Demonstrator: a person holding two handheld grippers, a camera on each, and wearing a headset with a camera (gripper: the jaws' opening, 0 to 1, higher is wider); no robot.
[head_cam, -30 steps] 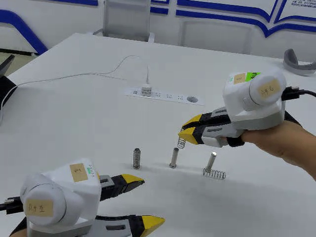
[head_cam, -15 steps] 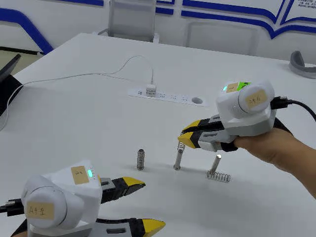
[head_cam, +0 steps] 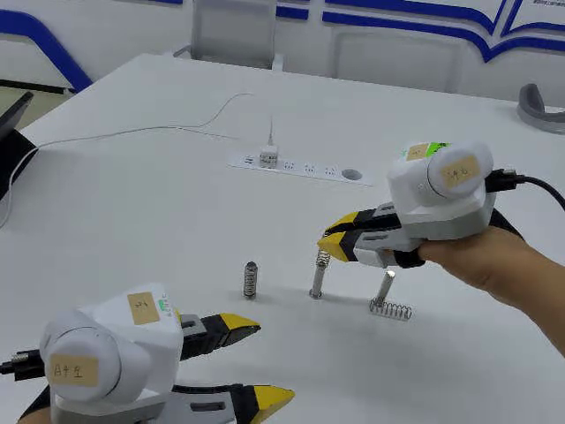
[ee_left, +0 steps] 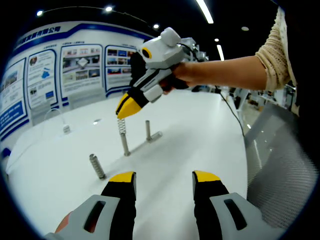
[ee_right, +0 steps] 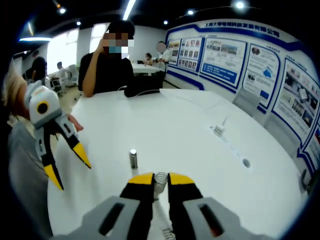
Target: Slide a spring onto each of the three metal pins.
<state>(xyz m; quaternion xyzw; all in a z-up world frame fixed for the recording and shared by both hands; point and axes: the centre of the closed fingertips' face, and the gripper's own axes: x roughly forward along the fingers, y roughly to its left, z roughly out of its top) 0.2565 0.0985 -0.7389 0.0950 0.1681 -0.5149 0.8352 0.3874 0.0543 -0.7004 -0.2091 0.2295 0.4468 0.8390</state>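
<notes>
Head view: a spring (head_cam: 323, 259) is pinched by the right tongs (head_cam: 334, 244) atop the middle pin (head_cam: 316, 283); left tongs (head_cam: 269, 360) are held spread.

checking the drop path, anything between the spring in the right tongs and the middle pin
Nothing visible does. The spring in the right tongs hangs right at the top of the middle pin; the left pin and the right pin stand off to the sides.

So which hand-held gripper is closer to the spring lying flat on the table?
The right. The right hand-held gripper, shut on a second spring, hovers just above and left of the lying spring. The left hand-held gripper is open, much farther off toward the person.
</notes>
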